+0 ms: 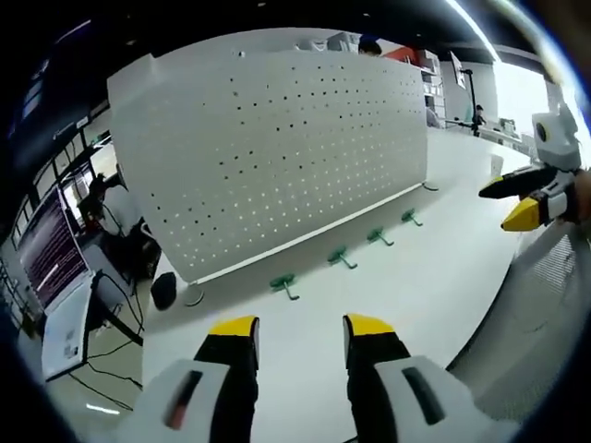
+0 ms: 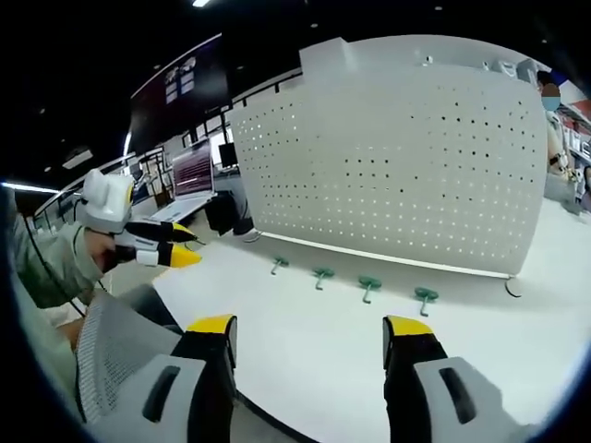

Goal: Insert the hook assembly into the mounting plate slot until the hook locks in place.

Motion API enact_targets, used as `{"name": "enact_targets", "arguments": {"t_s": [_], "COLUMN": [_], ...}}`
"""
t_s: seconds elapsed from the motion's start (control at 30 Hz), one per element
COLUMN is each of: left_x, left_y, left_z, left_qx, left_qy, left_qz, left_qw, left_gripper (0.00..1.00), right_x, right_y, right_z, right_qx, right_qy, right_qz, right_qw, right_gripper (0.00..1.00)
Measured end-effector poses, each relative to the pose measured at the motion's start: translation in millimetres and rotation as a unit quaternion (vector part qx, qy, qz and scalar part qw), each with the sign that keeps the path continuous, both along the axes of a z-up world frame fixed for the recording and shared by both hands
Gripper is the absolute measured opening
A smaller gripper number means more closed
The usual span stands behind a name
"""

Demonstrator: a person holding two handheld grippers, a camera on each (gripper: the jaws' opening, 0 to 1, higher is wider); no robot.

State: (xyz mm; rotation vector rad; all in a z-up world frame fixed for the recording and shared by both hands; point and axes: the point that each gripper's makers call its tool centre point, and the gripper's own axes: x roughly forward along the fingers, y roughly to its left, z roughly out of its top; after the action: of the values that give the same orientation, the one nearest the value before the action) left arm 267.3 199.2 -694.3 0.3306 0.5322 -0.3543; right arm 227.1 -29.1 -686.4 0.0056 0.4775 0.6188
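A white pegboard mounting plate (image 1: 277, 157) (image 2: 397, 157) stands upright on the white table (image 1: 416, 295) (image 2: 323, 351). Several green hooks lie in a row on the table in front of it, from one hook (image 1: 284, 284) (image 2: 426, 297) to another (image 1: 411, 218) (image 2: 279, 265). My left gripper (image 1: 300, 329) is open above the near table edge, short of the hooks, nothing between its yellow-tipped jaws. My right gripper (image 2: 309, 328) is also open and empty, well back from the hooks. In the left gripper view the right gripper (image 1: 517, 203) enters at the right; in the right gripper view the left gripper (image 2: 171, 247) enters at the left.
A grey mesh chair back (image 2: 115, 346) (image 1: 545, 295) sits at the near table edge. A desk with a laptop (image 1: 69, 323) and monitors (image 2: 191, 171) stands beyond the table's end. A person (image 2: 552, 120) stands behind the pegboard. A small dark object (image 1: 164, 289) lies by the board's foot.
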Motion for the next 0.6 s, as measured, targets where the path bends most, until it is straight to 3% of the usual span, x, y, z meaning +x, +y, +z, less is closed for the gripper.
{"name": "enact_targets", "arguments": {"t_s": [0.33, 0.6], "left_x": [36.4, 60.7], "left_y": [1.9, 11.1], "left_z": [-14.7, -41.8], "left_qx": [0.061, 0.083], "left_qy": [0.000, 0.036], "left_qz": [-0.065, -0.120], "left_qw": [0.9960, 0.9887], "left_gripper": [0.33, 0.31], "right_x": [0.0, 0.9], "right_y": [2.1, 2.7], "right_z": [-7.1, -9.5], "right_qx": [0.000, -0.001], "right_qy": [0.016, 0.022], "right_qz": [0.002, 0.000], "right_qw": [0.9999, 0.9998], "right_gripper": [0.53, 0.50]}}
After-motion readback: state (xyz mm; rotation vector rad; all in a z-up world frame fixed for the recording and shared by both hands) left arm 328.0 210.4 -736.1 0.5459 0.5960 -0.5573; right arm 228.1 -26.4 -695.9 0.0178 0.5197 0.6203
